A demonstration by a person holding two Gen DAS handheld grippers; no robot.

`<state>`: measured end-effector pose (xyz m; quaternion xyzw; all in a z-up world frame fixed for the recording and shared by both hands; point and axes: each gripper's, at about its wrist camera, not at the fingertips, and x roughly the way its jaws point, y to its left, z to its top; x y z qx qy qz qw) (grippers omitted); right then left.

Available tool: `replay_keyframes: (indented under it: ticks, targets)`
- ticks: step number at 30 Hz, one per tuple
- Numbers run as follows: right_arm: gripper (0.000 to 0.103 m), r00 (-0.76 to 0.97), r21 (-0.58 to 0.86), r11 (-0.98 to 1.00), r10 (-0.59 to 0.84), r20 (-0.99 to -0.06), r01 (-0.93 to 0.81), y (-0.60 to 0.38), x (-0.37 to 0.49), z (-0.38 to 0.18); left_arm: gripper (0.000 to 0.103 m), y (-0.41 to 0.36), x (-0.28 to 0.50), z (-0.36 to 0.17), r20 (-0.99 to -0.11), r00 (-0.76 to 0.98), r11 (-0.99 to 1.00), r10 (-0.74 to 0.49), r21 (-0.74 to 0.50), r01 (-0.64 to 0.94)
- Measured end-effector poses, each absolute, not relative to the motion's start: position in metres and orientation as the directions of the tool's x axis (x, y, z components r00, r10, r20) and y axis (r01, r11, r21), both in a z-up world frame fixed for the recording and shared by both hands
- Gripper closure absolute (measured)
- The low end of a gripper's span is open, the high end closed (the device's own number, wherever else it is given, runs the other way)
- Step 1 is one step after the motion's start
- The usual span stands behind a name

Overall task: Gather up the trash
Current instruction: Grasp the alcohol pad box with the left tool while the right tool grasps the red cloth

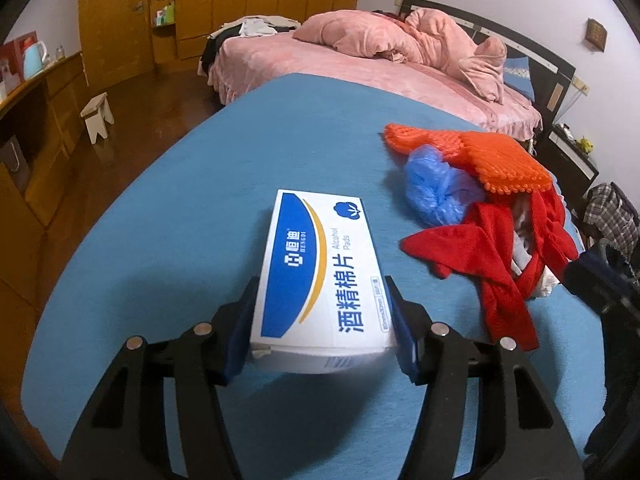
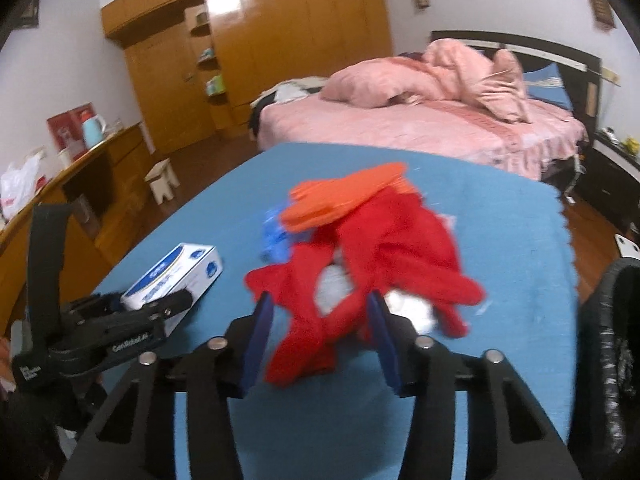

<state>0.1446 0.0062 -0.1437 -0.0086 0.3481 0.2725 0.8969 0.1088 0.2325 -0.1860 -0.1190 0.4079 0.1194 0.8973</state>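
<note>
Red cloth (image 2: 384, 248) blurred; right claw (image 2: 320, 328) grip unclear.

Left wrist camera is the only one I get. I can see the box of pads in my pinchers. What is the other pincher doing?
Observer: The right gripper has the red bag between its blue pads, and they seem to press on it from both sides.
Operator: Where can the trash go?
Observer: What looks like a bin with a black liner stands just past the right edge of the blue table.
Operator: Is anything else lying about?
Observer: A white plastic bag sits on the wooden counter at the far left.
</note>
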Motion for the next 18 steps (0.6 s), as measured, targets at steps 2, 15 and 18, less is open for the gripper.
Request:
replay_keyframes:
  ticks: [2, 15, 18]
  targets:
    - [0.062, 0.585, 0.179, 0.843, 0.489, -0.647, -0.507, 0.014, 0.146, -0.152, 0.046, 0.235, 0.107, -0.186, -0.759, 0.641, 0.942, 0.115, -0.121, -0.312]
    - [0.095, 0.484, 0.195, 0.817, 0.495, -0.721, -0.543, 0.032, 0.157, -0.182, 0.047, 0.243, 0.104, -0.189, -0.760, 0.644, 0.939, 0.093, -0.148, -0.310]
    - [0.095, 0.499, 0.204, 0.813, 0.511, -0.700, -0.546, 0.026, 0.152, -0.172, 0.047, 0.243, 0.102, -0.183, -0.746, 0.659, 0.940, 0.092, -0.152, -0.304]
